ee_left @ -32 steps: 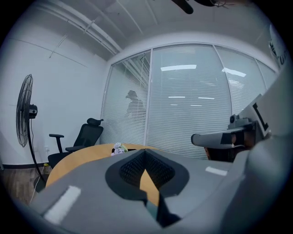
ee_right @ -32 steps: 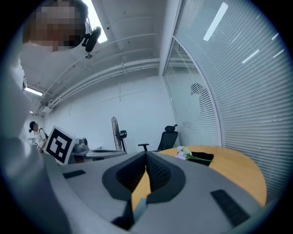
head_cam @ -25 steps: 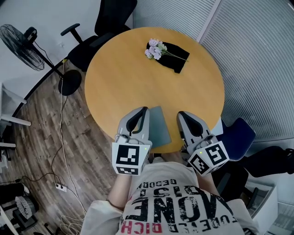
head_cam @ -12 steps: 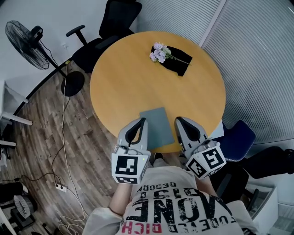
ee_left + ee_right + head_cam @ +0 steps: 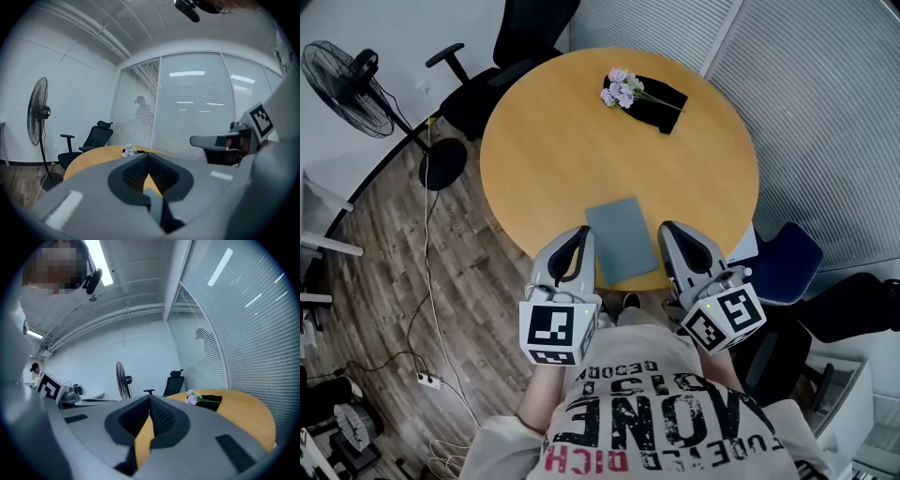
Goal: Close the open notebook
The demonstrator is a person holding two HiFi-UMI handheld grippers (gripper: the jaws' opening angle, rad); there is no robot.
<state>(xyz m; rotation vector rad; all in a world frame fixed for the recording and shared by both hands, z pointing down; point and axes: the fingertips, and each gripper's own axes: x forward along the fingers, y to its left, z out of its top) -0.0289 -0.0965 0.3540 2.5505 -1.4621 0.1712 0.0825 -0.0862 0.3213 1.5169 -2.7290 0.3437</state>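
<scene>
The notebook [image 5: 622, 237] lies shut and flat, grey-green cover up, at the near edge of the round wooden table [image 5: 581, 141]. My left gripper [image 5: 582, 233] is shut and empty, its tips just left of the notebook's near corner. My right gripper [image 5: 668, 230] is shut and empty too, just right of the notebook. Neither touches it. In the left gripper view the closed jaws [image 5: 149, 157] point across the table, with the right gripper [image 5: 220, 140] beside them. The right gripper view shows its own closed jaws [image 5: 150, 402] and the tabletop [image 5: 243, 416] beyond.
A small bunch of lilac flowers [image 5: 617, 88] lies on a black cloth [image 5: 658, 101] at the table's far side. A black office chair [image 5: 520, 37] stands behind, a blue chair [image 5: 783, 272] at the right, a floor fan [image 5: 342, 80] and cables on the left.
Both grippers have drawn back toward the person, off the notebook's sides. The notebook now shows whole in front of their tips. The jaws stayed shut.
</scene>
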